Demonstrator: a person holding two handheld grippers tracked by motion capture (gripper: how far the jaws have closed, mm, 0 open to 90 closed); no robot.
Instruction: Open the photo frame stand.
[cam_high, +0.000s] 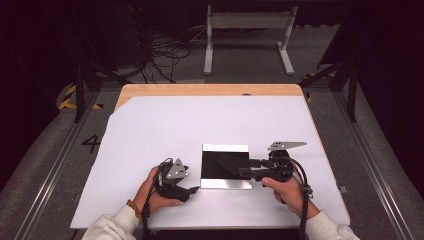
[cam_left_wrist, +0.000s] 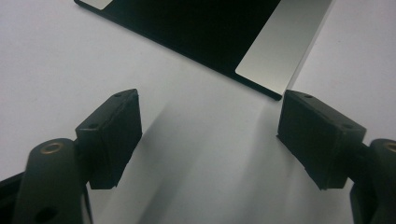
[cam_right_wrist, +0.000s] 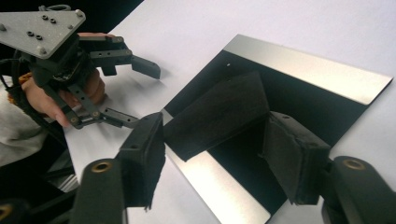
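- Two grippers flank the black-and-silver plate (cam_high: 226, 166), flat on the white sheet (cam_high: 150, 130) near centre; left gripper (cam_high: 192, 190) open, clear of the plate. Right gripper (cam_high: 245, 167) over the right edge.
- Left gripper view: jaws wide, empty; plate far ahead, cropped.
- Right gripper view: jaws apart over the plate; risk of scraping or sliding it. Contact unclear; dark wedge possibly a reflection.

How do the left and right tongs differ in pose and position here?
The left tongs sit beside the black plate, jaws apart over bare white paper. The right tongs reach over the plate's right edge, jaws apart above its dark surface. Both are open and hold nothing.
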